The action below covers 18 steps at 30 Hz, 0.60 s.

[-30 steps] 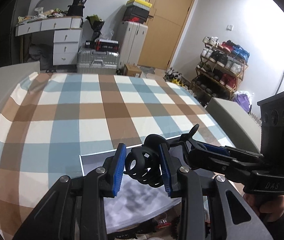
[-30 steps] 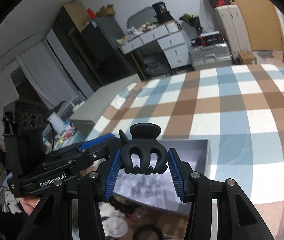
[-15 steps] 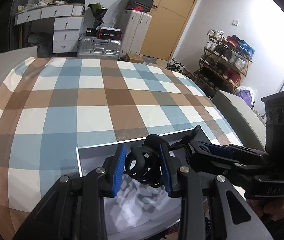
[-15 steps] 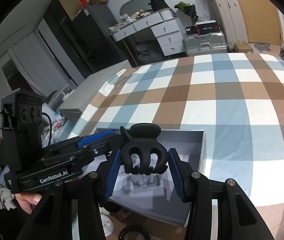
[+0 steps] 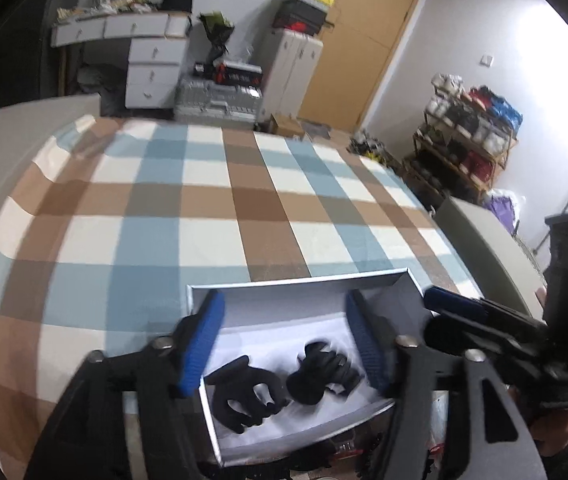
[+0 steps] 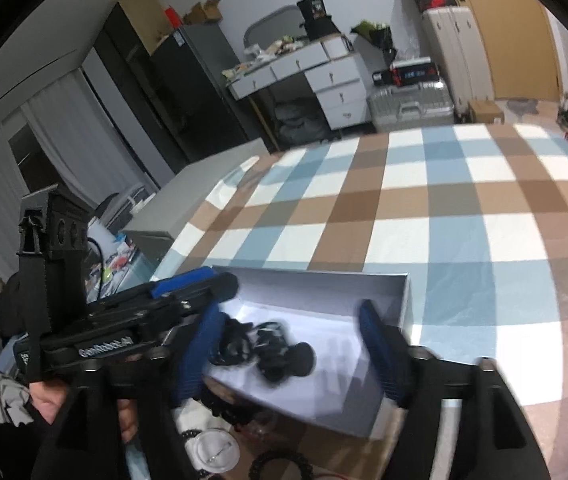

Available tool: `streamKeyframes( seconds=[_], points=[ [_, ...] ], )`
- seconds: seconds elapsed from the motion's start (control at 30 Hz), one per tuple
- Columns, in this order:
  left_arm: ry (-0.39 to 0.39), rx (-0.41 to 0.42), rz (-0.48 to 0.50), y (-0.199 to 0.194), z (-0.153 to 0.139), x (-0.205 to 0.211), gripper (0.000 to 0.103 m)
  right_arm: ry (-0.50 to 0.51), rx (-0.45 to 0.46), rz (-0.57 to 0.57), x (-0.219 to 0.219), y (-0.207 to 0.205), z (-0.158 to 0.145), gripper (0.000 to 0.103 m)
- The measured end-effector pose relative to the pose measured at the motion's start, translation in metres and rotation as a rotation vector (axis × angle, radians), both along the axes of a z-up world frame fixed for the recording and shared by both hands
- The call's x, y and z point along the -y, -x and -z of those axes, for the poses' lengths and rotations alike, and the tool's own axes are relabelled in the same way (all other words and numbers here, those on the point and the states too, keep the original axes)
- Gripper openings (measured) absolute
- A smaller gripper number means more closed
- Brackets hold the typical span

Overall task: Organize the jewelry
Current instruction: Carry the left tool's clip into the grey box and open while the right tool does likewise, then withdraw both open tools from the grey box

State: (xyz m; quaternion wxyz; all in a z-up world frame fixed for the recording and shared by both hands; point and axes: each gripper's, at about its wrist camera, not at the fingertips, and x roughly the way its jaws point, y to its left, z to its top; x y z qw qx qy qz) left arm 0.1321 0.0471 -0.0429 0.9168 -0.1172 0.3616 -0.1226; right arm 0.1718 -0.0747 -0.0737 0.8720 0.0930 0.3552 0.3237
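Both hair claws now lie loose on the pale floor of the open box [image 5: 299, 280], which sits at the near edge of the checked tablecloth [image 5: 212, 200]. The left gripper [image 5: 289, 344] has its jaws opening, nothing pressed between the blue pads; the two claws sit just past its tips, toward 6 o'clock in the left wrist view. The left claw [image 5: 244, 394] lies at 7 o'clock of the right claw [image 5: 319, 372], the pair touching or nearly so, their row running roughly 8 to 2 o'clock. The right gripper [image 6: 289, 348] is likewise opening and empty, and in its own view the blurred claws [image 6: 272, 350] lie nearer its left pad, at 9 o'clock of its centre. Neither hand looks clearly nearer. Beaded items wait below the box edge, so the next pickup probably lies toward 6 o'clock
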Motion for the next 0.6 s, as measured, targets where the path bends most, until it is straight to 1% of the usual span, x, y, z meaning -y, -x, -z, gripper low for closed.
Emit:
streamKeyframes(
  seconds=[0.1, 0.13, 0.2, 0.27, 0.33, 0.5, 0.6],
  points=[
    [-0.015, 0.056, -0.035, 0.008, -0.008, -0.001, 0.069, 0.012, 0.023, 0.010, 0.003, 0.008, -0.005, 0.086],
    [-0.031, 0.068, -0.050, 0.012, -0.011, 0.000, 0.072, 0.014, 0.023, 0.014, 0.004, 0.012, -0.006, 0.086],
    [-0.048, 0.077, -0.065, 0.013, -0.014, 0.000, 0.077, 0.009, 0.031, 0.031, 0.008, 0.017, -0.009, 0.087],
    [-0.054, 0.091, -0.075, 0.016, -0.019, 0.000, 0.078, 0.002, 0.039, 0.047, 0.012, 0.022, -0.012, 0.090],
    [-0.065, 0.108, -0.094, 0.020, -0.023, -0.001, 0.081, -0.006, 0.052, 0.063, 0.017, 0.028, -0.016, 0.092],
    [-0.097, 0.142, -0.124, 0.031, -0.029, -0.003, 0.083, -0.016, 0.111, 0.092, 0.024, 0.046, -0.027, 0.100],
    [-0.111, 0.153, -0.137, 0.038, -0.032, -0.004, 0.085, -0.023, 0.148, 0.100, 0.025, 0.055, -0.034, 0.102]
  ],
)
